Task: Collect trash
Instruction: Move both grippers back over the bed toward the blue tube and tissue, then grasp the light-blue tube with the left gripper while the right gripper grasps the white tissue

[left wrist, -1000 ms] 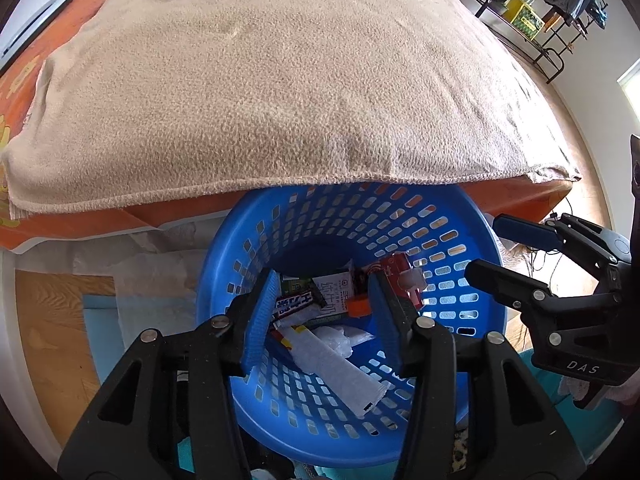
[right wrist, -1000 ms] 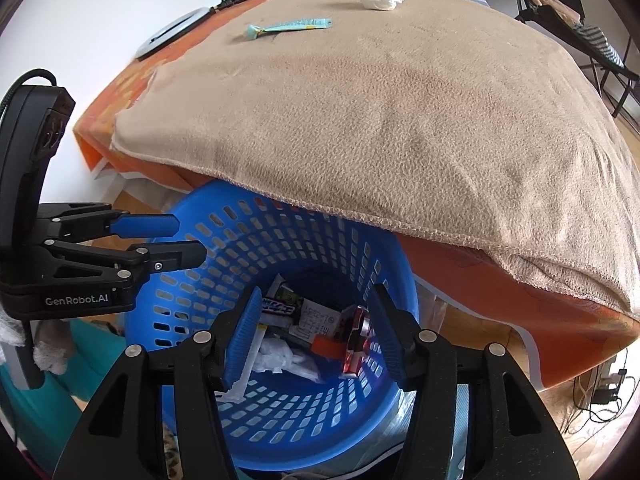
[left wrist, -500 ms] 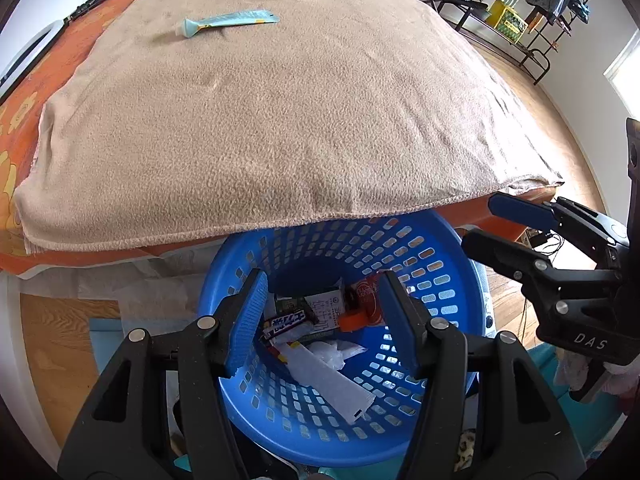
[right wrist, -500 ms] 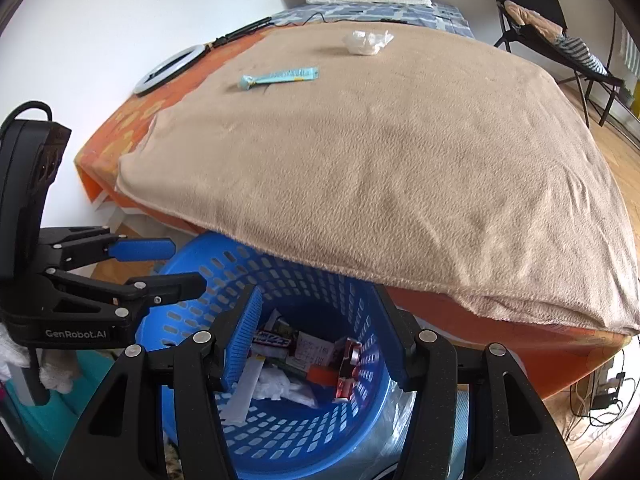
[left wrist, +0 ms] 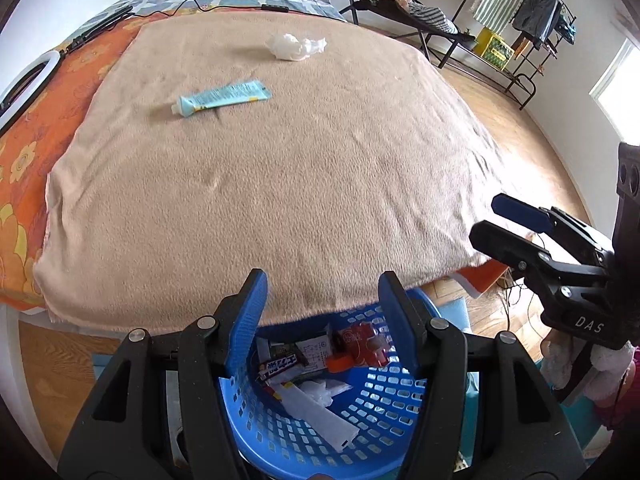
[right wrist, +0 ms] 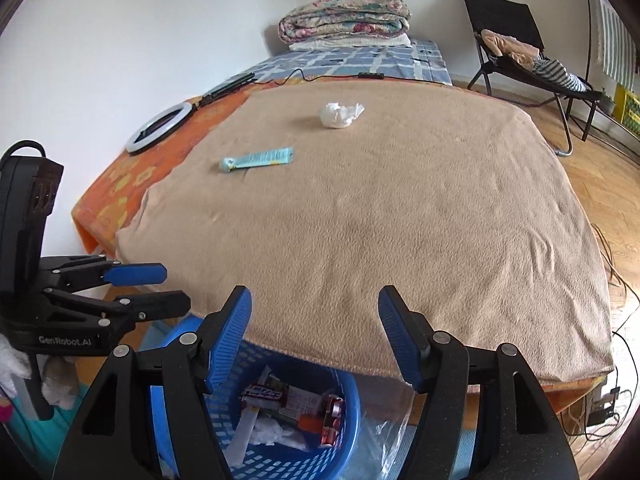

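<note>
A teal tube (left wrist: 224,98) (right wrist: 258,159) and a crumpled white tissue (left wrist: 296,46) (right wrist: 340,114) lie far back on the beige blanket (left wrist: 300,184) (right wrist: 380,220). At the bed's near edge, below both grippers, stands a blue basket (left wrist: 384,432) (right wrist: 348,392) with wrappers, white paper and a red can in it. My left gripper (left wrist: 323,280) hangs open above the basket with nothing between its fingers. My right gripper (right wrist: 314,294) is beside it on the right, its jaws opening and empty. Each gripper also shows in the other's view, the right gripper (left wrist: 516,220) and the left gripper (right wrist: 152,288).
The blanket covers an orange flowered sheet (left wrist: 24,152). A ring light (right wrist: 158,128) and a cable lie at the bed's far left. Folded quilts (right wrist: 344,20) sit at the head. A black folding chair (right wrist: 520,52) and a clothes rack (left wrist: 536,20) stand on the wooden floor to the right.
Both grippers have risen from the basket and tipped up, so the bed top with the tube and tissue now fills the views. Both pairs of jaws stand wider.
</note>
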Available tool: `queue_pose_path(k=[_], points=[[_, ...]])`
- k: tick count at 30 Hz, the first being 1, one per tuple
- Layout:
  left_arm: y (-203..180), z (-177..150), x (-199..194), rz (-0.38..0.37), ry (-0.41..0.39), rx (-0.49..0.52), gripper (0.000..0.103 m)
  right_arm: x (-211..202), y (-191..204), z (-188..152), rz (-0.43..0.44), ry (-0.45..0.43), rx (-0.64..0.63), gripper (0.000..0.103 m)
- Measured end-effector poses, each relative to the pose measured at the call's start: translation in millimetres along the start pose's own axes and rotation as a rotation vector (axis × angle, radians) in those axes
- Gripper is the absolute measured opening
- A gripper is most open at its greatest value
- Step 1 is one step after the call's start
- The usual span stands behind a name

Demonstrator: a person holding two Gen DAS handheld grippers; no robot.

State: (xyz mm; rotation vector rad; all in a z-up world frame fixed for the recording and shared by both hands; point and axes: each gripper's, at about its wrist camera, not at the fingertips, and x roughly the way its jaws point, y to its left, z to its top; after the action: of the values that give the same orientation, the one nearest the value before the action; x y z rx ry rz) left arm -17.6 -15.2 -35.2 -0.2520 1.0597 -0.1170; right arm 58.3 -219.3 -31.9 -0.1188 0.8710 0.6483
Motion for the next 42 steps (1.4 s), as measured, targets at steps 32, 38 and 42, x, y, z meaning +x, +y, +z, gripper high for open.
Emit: queue_pose_path(k=[32,38,42], points=[[131,166,95,-0.069,-0.004,-0.232,0.059,105,-40,141,0.14,0.0,0.071,0.066],[140,168,104,-0.118,0.018,-0.265,0.059,129,-45,162,0.137,-0.002,0.077,0.066],[130,164,102,-0.162,0.051,-0.237,0.059,145,-50,176,0.131,-0.005,0.103,0.066]])
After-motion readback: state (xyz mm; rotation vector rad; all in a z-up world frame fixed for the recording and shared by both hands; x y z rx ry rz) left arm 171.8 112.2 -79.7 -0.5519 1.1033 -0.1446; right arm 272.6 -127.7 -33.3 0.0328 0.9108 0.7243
